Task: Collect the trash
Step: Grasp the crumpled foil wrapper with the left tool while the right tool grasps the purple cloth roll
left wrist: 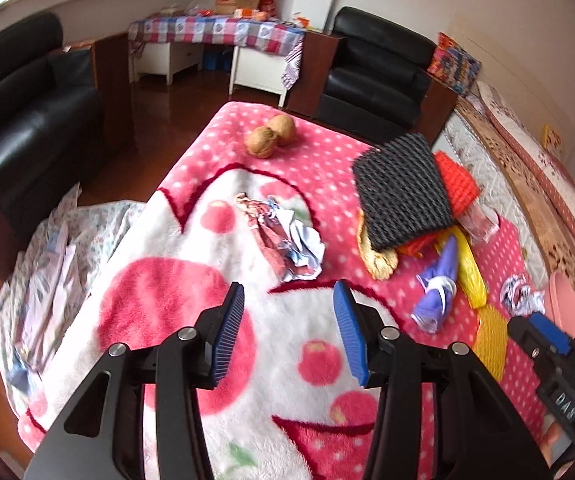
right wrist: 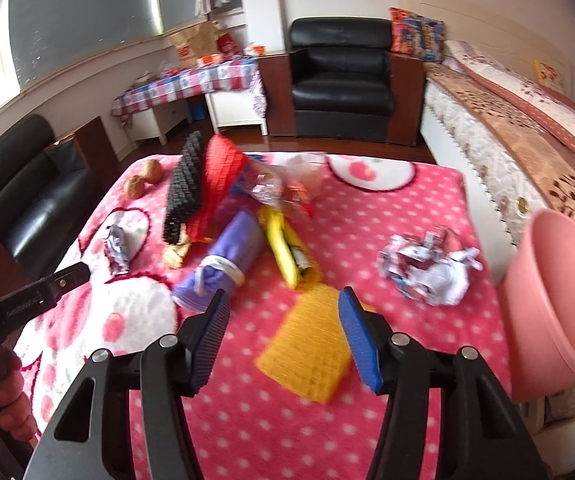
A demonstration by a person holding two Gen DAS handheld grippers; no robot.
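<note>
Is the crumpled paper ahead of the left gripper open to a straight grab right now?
Probably yes: the left gripper is open, and the crumpled paper lies alone on the blanket just ahead, with nothing between.

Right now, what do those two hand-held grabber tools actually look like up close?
Both look alike: the left gripper and right gripper have matte black plastic arms with triangular cut-outs and silver round pivot bolts. Each finger ends in a blue ribbed pad. Pale lettering marks each black body. A bare hand grips the left handle; no sleeve shows.

Open blanket (left wrist: 191, 304) ahead of left gripper (left wrist: 289, 300); crumpled paper (left wrist: 287, 236) just beyond. Right gripper (right wrist: 283, 308) faces yellow mesh (right wrist: 307, 348); pink bin (right wrist: 555, 300) blocks far right edge.
</note>
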